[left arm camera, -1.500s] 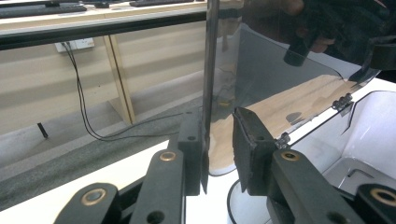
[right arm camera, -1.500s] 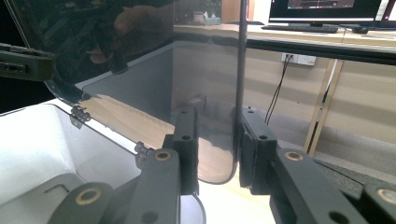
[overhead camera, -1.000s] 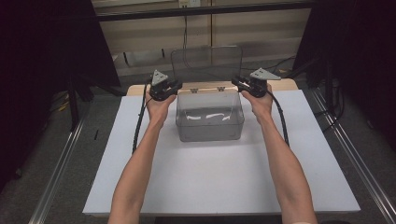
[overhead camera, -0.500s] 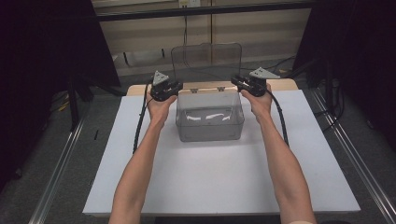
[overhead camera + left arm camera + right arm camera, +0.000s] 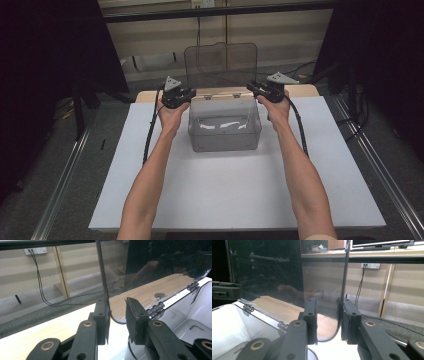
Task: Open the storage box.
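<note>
Clear box (image 5: 225,127) at frame centre, lid (image 5: 221,64) raised upright.
Left gripper (image 5: 181,96) and right gripper (image 5: 260,91) flank the lid's side edges, jaws slightly apart, not clamping.

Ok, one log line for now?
lid upright on clear box | left gripper: open, astride lid edge | right gripper: open, jaws just widened, astride lid edge

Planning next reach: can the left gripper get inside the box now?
Likely yes: lid stands upright, box open on top. Left gripper must first back off the lid edge between its fingers.

Clear grey box (image 5: 225,125), white table (image 5: 240,195)
</note>
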